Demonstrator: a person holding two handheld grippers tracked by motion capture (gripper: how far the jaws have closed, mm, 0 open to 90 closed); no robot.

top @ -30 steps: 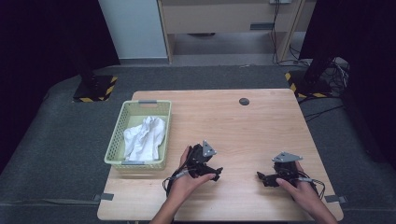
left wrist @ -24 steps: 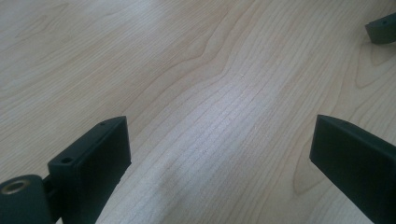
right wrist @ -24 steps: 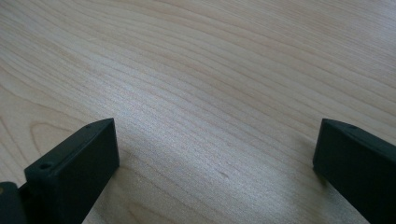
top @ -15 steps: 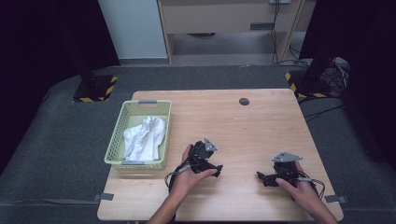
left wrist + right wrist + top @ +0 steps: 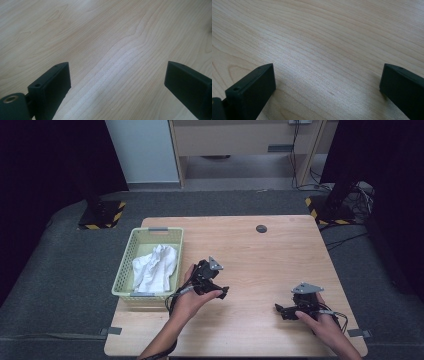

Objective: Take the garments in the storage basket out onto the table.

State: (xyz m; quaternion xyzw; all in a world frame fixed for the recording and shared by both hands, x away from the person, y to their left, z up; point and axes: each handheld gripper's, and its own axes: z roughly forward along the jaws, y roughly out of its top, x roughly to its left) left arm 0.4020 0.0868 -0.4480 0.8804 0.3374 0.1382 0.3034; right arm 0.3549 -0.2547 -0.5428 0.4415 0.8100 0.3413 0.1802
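Both grippers sit low over the wooden bench (image 5: pixel 260 265), each in one of our hands. Left gripper (image 5: pixel 223 293): jaws wide apart, nothing between them, just bare wood grain in the gap in the left gripper view (image 5: pixel 117 75). Right gripper (image 5: pixel 278 309): jaws also spread wide, empty, bare bench between them in the right gripper view (image 5: pixel 327 77).

In the high view the left gripper's jaws point toward the right gripper; the right gripper's jaws point back toward the left one. The two are well apart, open bench between the two jaw sets.

White cloth (image 5: pixel 155 267) lies crumpled inside the pale green basket (image 5: pixel 131 250). The basket sits just behind and to the side of the left gripper's jaws, on the back-of-hand side, near the left hand (image 5: pixel 192 297) but not touching the jaws. It is well apart from the right gripper's jaws, past the left gripper along their pointing line.

A small dark round disc (image 5: pixel 261 228) lies on the bench well beyond both jaw sets, toward the far edge. Grey three-cornered plate tops each gripper. Right hand (image 5: pixel 315 317) grips its handle near the bench's near edge.
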